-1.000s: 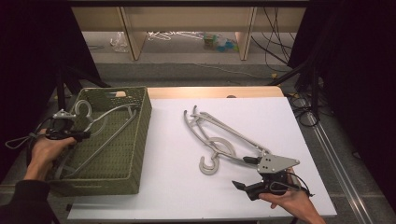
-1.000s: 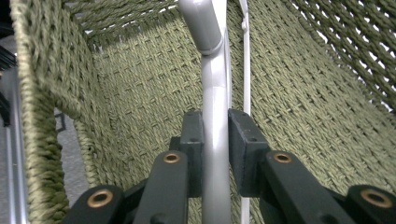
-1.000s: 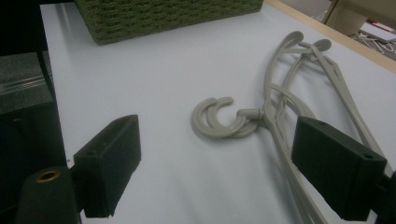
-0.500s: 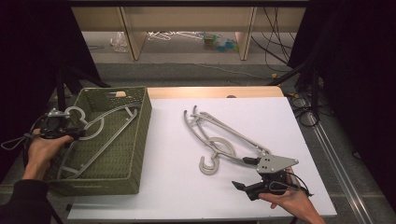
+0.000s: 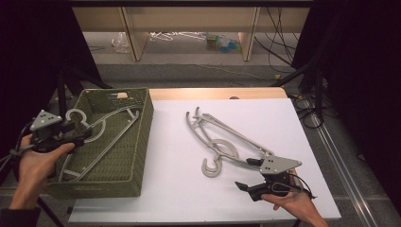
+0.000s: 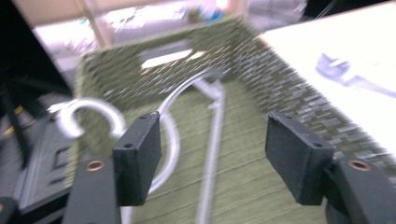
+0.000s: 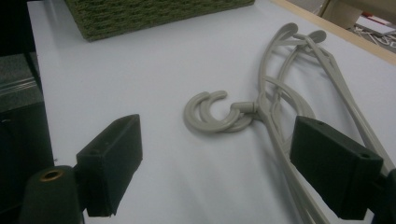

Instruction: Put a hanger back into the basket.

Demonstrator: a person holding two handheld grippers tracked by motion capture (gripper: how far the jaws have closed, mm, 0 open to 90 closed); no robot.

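Grey hanger lying in the green basket, with the left gripper's jaws parted above it.

From left to right: the left gripper (image 5: pixel 71 133), held by a hand at the basket's left wall, has just been opening its jaws; they stand apart with nothing between them. The hanger (image 5: pixel 101 137) lies slantwise in the woven basket (image 5: pixel 142 142), its hook (image 6: pixel 88 116) raised over the left rim. On the white table (image 5: pixel 179 189) lie the stacked hangers (image 5: pixel 222 142), hooks toward the person. The right gripper (image 5: pixel 253 175) rests near their lower end, jaws wide apart and empty.
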